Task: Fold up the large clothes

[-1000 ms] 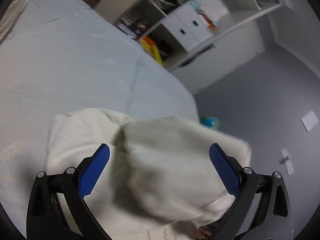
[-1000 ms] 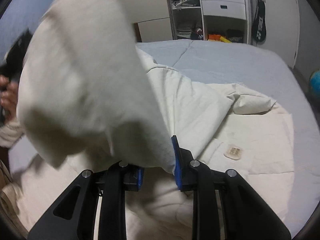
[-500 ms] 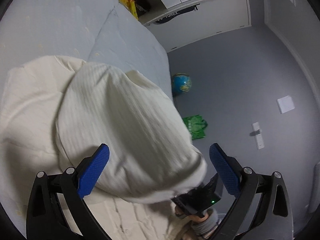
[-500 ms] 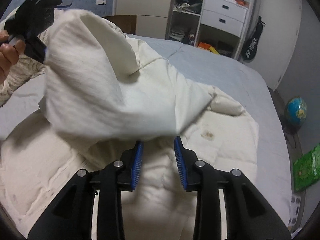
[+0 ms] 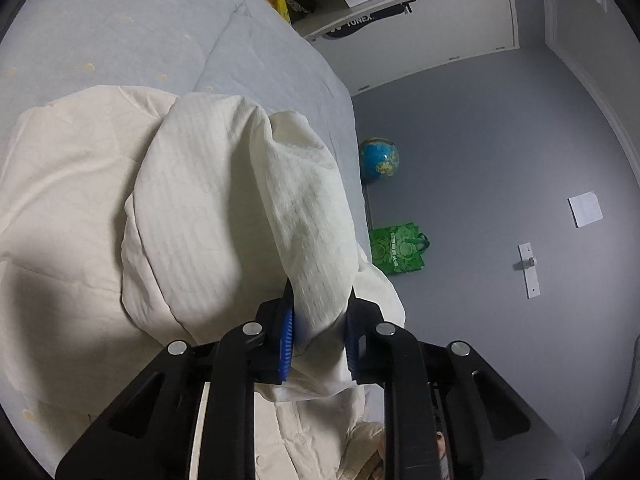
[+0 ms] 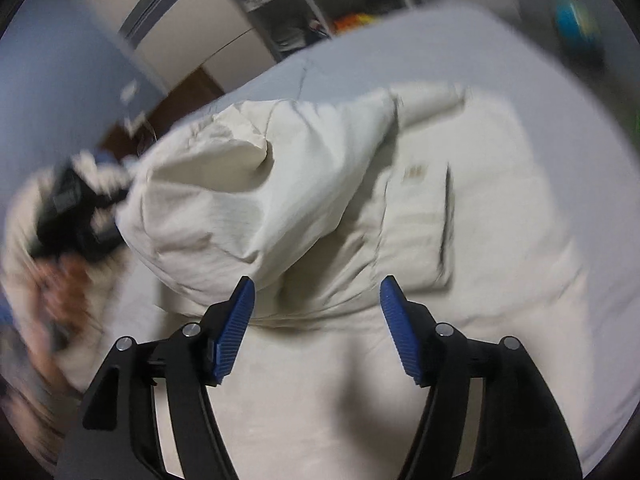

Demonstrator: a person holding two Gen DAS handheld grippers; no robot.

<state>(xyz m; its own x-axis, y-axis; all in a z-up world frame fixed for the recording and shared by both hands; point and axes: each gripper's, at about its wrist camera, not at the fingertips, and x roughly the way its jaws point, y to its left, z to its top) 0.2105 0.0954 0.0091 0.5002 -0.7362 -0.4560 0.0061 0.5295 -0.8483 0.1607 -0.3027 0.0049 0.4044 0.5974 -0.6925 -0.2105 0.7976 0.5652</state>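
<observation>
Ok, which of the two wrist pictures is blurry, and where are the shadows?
Right wrist view: motion-smeared, worst at the left edge, though the right claw stays sharp. Left wrist view: crisp; dark shadow on the cream garment left of the left claw.

White letters "UNEX" on a black racket bag [image 5: 362, 26] under the shelf, first letter cut off

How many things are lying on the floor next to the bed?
2: a globe by the bed's edge, and a green bag nearer the left gripper. The bed may hide others.
</observation>
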